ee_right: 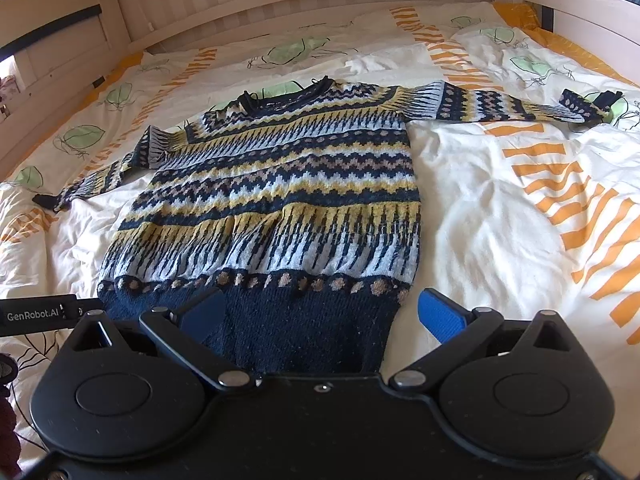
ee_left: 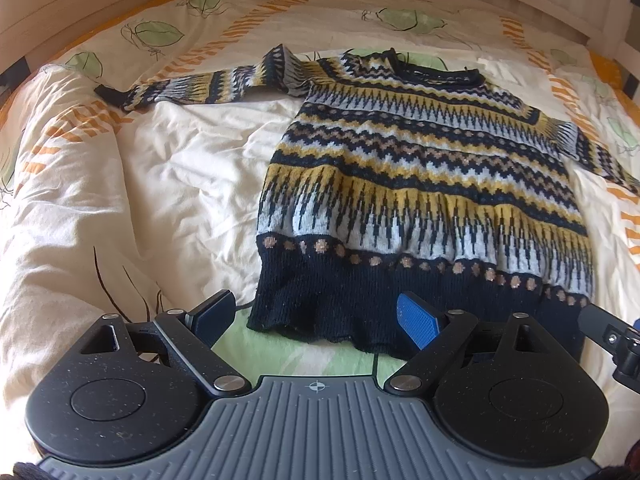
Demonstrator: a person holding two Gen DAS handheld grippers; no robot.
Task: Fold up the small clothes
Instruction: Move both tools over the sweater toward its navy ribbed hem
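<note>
Nearest the lens in the left wrist view: the left gripper, jaws standing wide apart, nothing between the pads. One pad sits over the bedding at lower centre-left of the frame; the other lies over the dark hem band. Contact with the knit cannot be confirmed.

In the right wrist view the right gripper is likewise spread to full width and holds nothing. Its jaws straddle the lower right corner of the hem, one pad over the dark band, one over bare duvet.

The task item, a patterned knit sweater, lies face up and mostly flat on the duvet of a bed, occupying centre to right of the left view. Hem towards the cameras, neckline at the far end. One sleeve runs out to the upper left of the left view. The other sleeve reaches the upper right of the right view.

Assessment: the garment appears soft, limp and moderately thick; it should drape and sag when lifted, and the knit may stretch. Not fragile, not slippery. The bedding below is soft and rumpled, so a low pinch risks catching duvet cloth as well.

Recommended holds: the two hem corners, or cuff and shoulder for a sleeve fold.
</note>
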